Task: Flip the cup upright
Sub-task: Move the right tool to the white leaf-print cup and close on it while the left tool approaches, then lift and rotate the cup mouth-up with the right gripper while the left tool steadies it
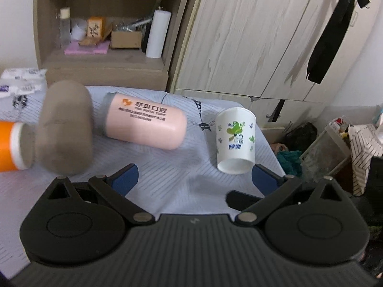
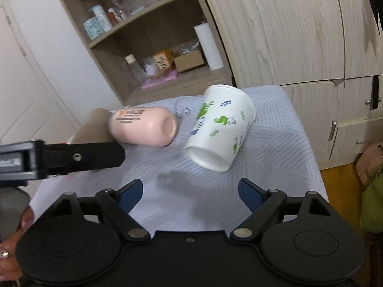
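A white paper cup [image 1: 235,141] with green and blue prints stands upright on the cloth-covered table [image 1: 172,167], near its right edge; it also shows in the right wrist view [image 2: 221,129]. A pink cup [image 1: 146,122] lies on its side left of it, also in the right wrist view [image 2: 143,126]. A brown cup [image 1: 64,129] lies further left. My left gripper [image 1: 195,177] is open and empty, just in front of the paper cup. My right gripper [image 2: 190,192] is open and empty, short of the paper cup.
An orange and white cup [image 1: 12,146] lies at the far left. A wooden shelf unit [image 1: 107,59] with bottles, a box and a paper roll stands behind the table. Wardrobe doors [image 1: 263,35] are at the right. The other gripper's arm [image 2: 59,157] crosses the left side.
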